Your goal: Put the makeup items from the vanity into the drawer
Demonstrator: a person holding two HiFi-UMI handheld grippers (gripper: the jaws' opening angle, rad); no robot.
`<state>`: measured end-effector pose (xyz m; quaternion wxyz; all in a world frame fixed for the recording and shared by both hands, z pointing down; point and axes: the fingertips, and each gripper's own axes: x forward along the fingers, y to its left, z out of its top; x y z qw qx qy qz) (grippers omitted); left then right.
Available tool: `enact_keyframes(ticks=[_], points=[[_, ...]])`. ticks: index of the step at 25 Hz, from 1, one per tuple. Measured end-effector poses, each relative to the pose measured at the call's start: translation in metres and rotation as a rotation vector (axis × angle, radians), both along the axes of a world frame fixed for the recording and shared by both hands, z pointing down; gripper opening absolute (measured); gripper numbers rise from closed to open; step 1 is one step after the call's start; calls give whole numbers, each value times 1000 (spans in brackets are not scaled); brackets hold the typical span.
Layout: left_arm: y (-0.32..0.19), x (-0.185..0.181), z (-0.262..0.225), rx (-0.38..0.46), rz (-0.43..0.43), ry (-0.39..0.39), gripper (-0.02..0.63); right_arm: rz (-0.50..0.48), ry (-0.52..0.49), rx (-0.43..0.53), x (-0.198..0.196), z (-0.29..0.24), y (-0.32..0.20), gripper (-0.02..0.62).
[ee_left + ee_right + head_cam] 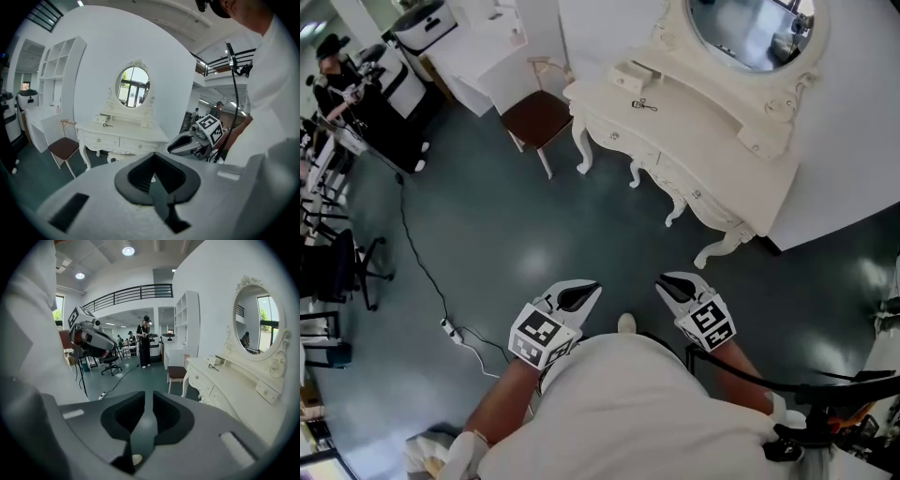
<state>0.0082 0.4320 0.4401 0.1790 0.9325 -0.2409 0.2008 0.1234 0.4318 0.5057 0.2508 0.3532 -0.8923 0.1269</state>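
The white vanity [694, 141] with its oval mirror [750, 33] stands some way ahead at the upper right. A small dark makeup tool [644, 104] lies on its top beside a little white drawer box [631, 75]. The front drawers [623, 141] look closed. My left gripper [581, 295] and right gripper [675, 286] hang close to my body over the floor, far from the vanity, both shut on nothing. The left gripper view shows the vanity [122, 136] beyond the left gripper [153, 161]. In the right gripper view the vanity [234, 390] lies right of the right gripper [145, 401].
A brown-seated chair [539, 117] stands left of the vanity. A power strip with its cable [450, 328] lies on the dark floor at the left. Desks, an office chair [356, 267] and a person [333, 75] are at the far left. White shelving [478, 47] lines the back wall.
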Motion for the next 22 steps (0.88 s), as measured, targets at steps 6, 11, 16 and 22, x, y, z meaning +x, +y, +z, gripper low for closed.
enact_keyframes(ticks=[6,11,16,22], points=[[-43,37,6,-8,-9,1,3,12,6,-8,36,15,-38,66],[-85,40,15,-36,18,4,3,46,5,-31,42,22,-78,63],[-152,40,26,-37,73,36,3,102,26,-49,43,32,-136,54],[-258,21,12,-28,166,54,14,160,36,-44,21,15,-242,46]])
